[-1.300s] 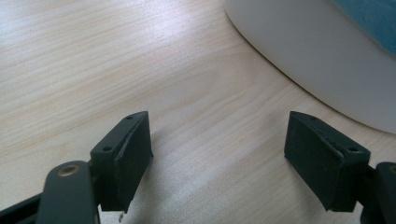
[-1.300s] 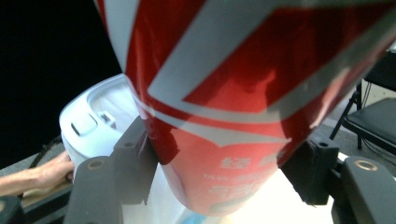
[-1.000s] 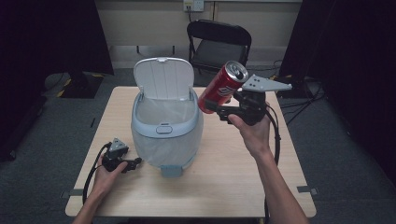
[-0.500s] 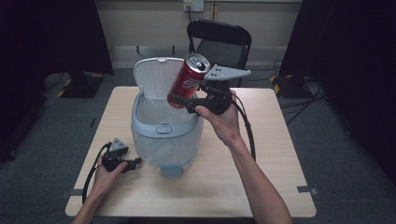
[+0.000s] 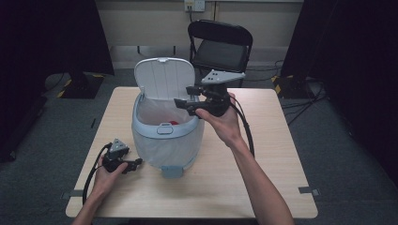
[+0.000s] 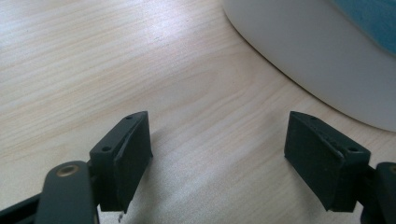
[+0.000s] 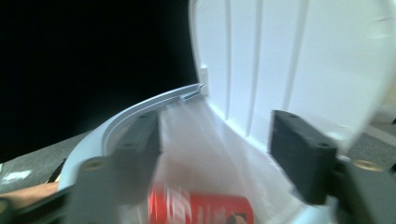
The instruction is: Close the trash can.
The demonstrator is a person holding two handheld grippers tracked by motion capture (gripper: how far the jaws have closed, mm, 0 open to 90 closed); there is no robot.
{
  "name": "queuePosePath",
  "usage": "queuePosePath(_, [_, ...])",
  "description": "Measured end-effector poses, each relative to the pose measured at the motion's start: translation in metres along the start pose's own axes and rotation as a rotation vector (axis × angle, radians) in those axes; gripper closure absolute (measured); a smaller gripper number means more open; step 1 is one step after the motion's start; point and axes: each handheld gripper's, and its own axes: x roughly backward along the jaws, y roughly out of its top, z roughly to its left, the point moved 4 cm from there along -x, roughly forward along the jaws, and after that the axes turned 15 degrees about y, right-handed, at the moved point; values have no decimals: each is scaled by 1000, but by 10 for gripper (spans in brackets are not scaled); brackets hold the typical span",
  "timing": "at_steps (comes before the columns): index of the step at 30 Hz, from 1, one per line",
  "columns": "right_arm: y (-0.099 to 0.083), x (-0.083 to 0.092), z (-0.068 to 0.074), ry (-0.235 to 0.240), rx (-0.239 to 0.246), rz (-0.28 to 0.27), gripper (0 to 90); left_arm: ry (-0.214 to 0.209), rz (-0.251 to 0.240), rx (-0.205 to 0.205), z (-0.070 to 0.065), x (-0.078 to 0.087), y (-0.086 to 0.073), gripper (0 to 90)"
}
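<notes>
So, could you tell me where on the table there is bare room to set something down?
The table is bare on its whole right half, from the right forearm to the right edge, and along the near edge in front of the bin. The far left corner is free too. It is crowded at centre-left, where the bin stands with the left gripper resting beside it.

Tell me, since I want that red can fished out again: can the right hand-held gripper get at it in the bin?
Probably yes: the lid stands open, the right hand-held gripper hovers open over the bin, and the red can lies below.
</notes>
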Motion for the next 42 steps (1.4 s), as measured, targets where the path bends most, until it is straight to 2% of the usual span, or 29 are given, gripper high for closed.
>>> queuePosePath(1, [0,0,0,0,0,0,378,0,0,0,0,0,0,224])
queuePosePath(2, [0,6,-5,-26,-1,-3,445,0,0,0,0,0,0,224])
queuePosePath(4, [1,9,-9,-42,-1,0,450,0,0,0,0,0,0,224])
queuePosePath(5, [0,12,-18,-67,-11,9,448,0,0,0,0,0,0,224])
queuePosePath(7, [0,13,-22,-74,-15,15,447,0,0,0,0,0,0,224])
queuePosePath(10, [-3,19,-37,-107,-35,22,469,0,0,0,0,0,0,224])
queuePosePath(14, [-1,26,-53,-186,-47,1,500,0,0,0,0,0,0,224])
queuePosePath(17, [1,23,-63,-226,-58,14,467,-1,0,0,0,0,0,224])
queuePosePath(21, [4,16,-78,-263,-68,-14,439,-2,-1,-1,0,0,0,224])
queuePosePath(25, [4,8,-89,-248,-97,-27,420,-12,-3,-7,1,0,0,223])
queuePosePath(31, [9,6,-96,-228,-92,-56,366,-15,-3,-10,1,0,0,223])
queuePosePath(32, [10,7,-98,-239,-89,-69,364,-14,-4,-9,1,0,0,222])
queuePosePath(35, [13,7,-106,-259,-99,-64,359,-14,-4,-8,1,0,0,223])
queuePosePath(37, [13,6,-108,-251,-102,-64,355,-14,-4,-9,1,0,0,222])
queuePosePath(40, [15,1,-109,-216,-94,-82,344,-15,-4,-9,1,0,0,222])
queuePosePath(42, [16,-1,-107,-181,-97,-99,377,-14,-3,-9,1,0,0,223])
